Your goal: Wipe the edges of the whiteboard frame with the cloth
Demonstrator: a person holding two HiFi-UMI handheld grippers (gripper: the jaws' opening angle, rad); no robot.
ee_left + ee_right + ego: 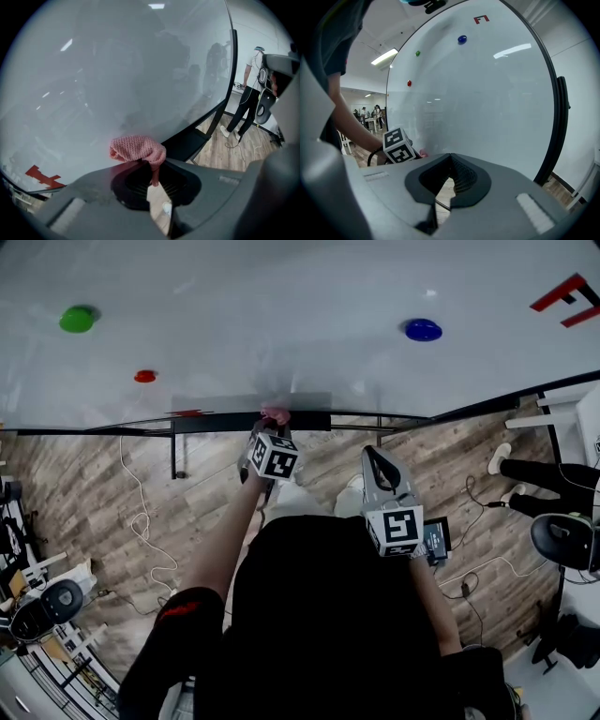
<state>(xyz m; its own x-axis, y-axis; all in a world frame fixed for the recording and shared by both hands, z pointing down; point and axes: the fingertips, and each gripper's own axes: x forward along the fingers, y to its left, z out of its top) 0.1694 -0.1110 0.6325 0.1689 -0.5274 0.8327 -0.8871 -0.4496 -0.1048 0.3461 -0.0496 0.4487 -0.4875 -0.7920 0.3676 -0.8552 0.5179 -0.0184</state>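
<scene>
Big whiteboard [281, 334] fills everything ahead of both grippers, its dark frame [233, 61] running along the bottom just beyond the left gripper's tips and up the far side. The left gripper [152, 164] is right up at that lower edge, jaws clamped on a pink knitted cloth [138, 147]. A thin tail is pinched between them, and the bunched bulk sticks out past the tips against the board's bottom.

The right gripper [450, 157] hangs back, off to the left gripper's right and clear of the board, jaws closed on nothing.

That cloth looks light, soft and floppy, so it will likely fold and drag instead of pushing stiffly. A deeper bite into the bunch should hold better than the tail.

Above the grippers sit a blue magnet [423, 330], a green magnet [77, 319] and a small red magnet [144, 376].
</scene>
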